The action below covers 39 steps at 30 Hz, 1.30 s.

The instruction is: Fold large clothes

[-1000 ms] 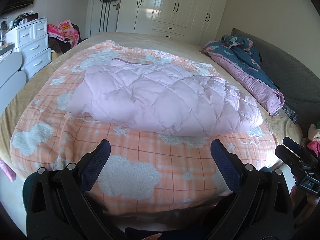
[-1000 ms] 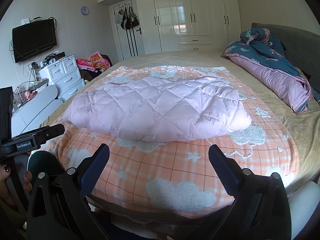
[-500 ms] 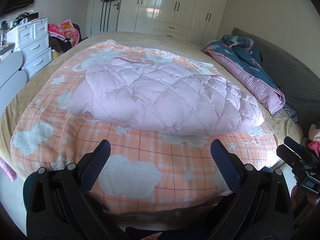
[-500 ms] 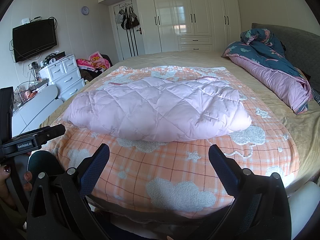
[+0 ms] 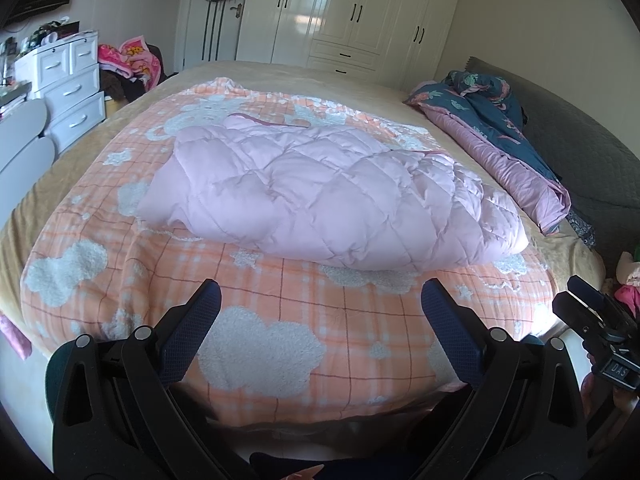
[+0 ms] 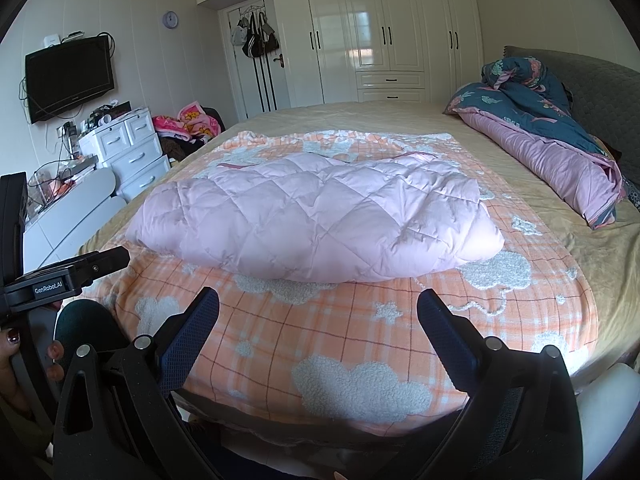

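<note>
A pale pink quilted down coat [image 5: 320, 196] [image 6: 316, 216] lies folded into a long bundle across an orange checked blanket [image 5: 280, 320] [image 6: 360, 328] with white clouds on the bed. My left gripper [image 5: 320, 300] hovers open above the blanket's near edge, short of the coat, holding nothing. My right gripper [image 6: 318, 308] is likewise open and empty, a little in front of the coat. In the left wrist view the right gripper [image 5: 592, 320] shows at the right edge; in the right wrist view the left gripper [image 6: 68, 276] shows at the left edge, with a hand [image 6: 12, 344] on its handle.
A rolled blue and mauve duvet [image 5: 500, 132] [image 6: 552, 132] lies along the bed's right side by a grey headboard [image 6: 592, 76]. White drawers [image 5: 68, 80] [image 6: 132, 148] and a wall television [image 6: 68, 76] stand left. White wardrobes [image 6: 384, 32] fill the back wall.
Both grippers stay open and almost still. The left wrist view has drifted slightly, so the coat sits a touch higher in frame.
</note>
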Motion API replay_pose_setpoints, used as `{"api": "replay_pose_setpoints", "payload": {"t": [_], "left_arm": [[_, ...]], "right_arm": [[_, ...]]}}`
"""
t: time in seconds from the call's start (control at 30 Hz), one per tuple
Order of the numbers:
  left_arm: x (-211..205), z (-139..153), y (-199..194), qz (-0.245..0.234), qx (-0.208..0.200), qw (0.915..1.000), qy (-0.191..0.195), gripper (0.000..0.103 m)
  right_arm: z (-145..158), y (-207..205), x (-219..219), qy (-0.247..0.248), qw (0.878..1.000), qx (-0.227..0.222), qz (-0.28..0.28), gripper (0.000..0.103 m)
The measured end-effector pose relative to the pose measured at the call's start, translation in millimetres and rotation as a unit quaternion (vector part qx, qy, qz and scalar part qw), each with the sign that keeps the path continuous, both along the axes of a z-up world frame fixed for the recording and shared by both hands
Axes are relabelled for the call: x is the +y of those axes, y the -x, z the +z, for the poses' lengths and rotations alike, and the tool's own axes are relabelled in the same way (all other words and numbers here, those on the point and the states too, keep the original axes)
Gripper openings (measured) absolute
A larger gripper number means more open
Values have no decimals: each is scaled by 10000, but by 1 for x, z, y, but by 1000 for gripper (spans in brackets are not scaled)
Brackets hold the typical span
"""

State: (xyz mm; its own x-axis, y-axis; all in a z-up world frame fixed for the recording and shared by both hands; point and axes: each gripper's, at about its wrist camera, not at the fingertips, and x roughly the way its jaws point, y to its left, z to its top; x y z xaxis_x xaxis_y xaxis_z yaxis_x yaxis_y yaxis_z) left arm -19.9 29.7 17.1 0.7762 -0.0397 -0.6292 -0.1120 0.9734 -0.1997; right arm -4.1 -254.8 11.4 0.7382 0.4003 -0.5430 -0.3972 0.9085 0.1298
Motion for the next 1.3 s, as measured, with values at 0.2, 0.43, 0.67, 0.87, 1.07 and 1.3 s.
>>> {"api": "replay_pose_setpoints", "payload": {"t": [0.2, 0.43, 0.67, 0.87, 1.07, 1.3], "left_arm": [[-2, 0, -1, 9, 6, 10000, 2, 94], [-2, 0, -1, 16, 19, 10000, -10, 94], [-2, 0, 0, 20, 25, 10000, -17, 94], [-3, 0, -1, 11, 24, 10000, -14, 94], [-1, -2, 0, -43, 25, 10000, 10, 94], [3, -10, -3, -132, 219, 9996, -146, 94]], "right_arm": [[0, 0, 0, 4, 10000, 7, 5, 99], [0, 0, 0, -1, 10000, -3, 6, 99], [0, 0, 0, 6, 10000, -5, 7, 99], [0, 0, 1, 13, 10000, -6, 7, 99], [0, -2, 1, 43, 10000, 9, -10, 99], [-1, -7, -4, 122, 9998, -13, -181, 99]]}}
